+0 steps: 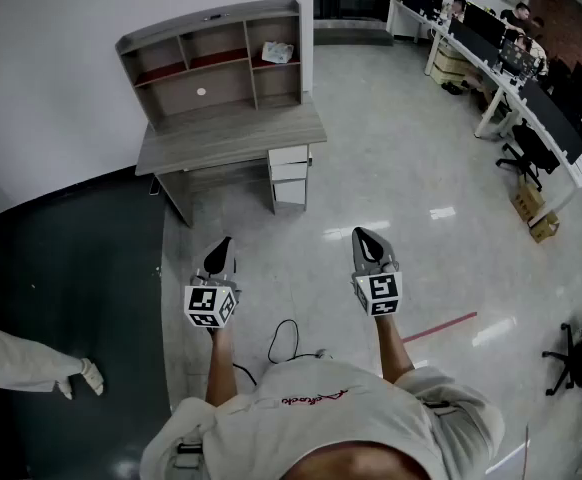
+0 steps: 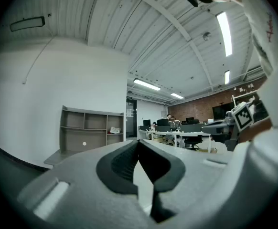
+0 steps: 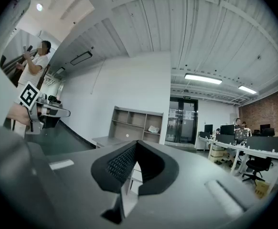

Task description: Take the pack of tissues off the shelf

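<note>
Well short of the shelf [image 1: 214, 60], both grippers are held level over a glossy, pale floor [image 1: 411, 158], side by side and pointed toward it. The shelf is seen as a boxy unit of grey wood-grain boards with a curved top edge, divided into open compartments, with a small round white spot on the back panel of its wide lower one. The pack of tissues [image 1: 278, 53] lies in the shelf's upper right compartment as a soft, crinkled, whitish bundle resting on the compartment's board. Below the shelf a flat grey wood-grain desk [image 1: 231, 133] is set, and under the shelf's right end a white block of drawers [image 1: 289, 176] is fitted. The left gripper [image 1: 221, 248] is clenched with nothing caught: its black, ribbed pads [image 2: 122, 163] are pressed together at the tips, and the shelf is seen far off beyond them. The right gripper [image 1: 369, 243] is likewise clenched on nothing, its dimpled rubber pads [image 3: 121, 165] meeting in a pointed arch, with the shelf and the pack of tissues well beyond. Each gripper carries a white cube printed with black square markers.
</note>
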Available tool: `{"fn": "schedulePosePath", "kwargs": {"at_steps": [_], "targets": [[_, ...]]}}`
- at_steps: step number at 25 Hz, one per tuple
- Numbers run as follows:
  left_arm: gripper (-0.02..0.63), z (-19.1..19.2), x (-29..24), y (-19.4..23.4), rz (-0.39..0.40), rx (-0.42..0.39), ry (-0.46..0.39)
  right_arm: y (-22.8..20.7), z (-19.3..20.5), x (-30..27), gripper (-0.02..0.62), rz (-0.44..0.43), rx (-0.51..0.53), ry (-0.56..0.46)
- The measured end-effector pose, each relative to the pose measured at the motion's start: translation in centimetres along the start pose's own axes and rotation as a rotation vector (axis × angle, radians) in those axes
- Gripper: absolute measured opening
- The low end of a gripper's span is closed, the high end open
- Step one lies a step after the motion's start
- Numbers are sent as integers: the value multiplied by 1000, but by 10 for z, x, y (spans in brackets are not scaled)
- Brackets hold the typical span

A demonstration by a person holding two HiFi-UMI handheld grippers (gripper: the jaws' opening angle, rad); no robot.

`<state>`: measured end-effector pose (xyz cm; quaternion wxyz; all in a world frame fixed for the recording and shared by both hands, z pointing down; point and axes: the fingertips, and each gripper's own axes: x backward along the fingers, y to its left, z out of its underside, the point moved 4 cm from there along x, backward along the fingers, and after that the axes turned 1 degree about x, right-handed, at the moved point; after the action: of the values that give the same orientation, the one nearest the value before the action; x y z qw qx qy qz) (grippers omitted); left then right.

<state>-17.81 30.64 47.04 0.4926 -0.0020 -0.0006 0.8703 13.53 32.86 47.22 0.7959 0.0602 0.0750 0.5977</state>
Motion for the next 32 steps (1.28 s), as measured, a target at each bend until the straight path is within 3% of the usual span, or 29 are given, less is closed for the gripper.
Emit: {"fn": "schedulePosePath", "kwargs": {"at_steps": [17, 32], "targets": [[2, -5, -37, -21, -20, -9, -13, -31, 11, -16, 6, -42, -34, -16], [2, 9, -68, -85, -29, -31, 10, -62, 34, -10, 6, -139, -48, -14]]}}
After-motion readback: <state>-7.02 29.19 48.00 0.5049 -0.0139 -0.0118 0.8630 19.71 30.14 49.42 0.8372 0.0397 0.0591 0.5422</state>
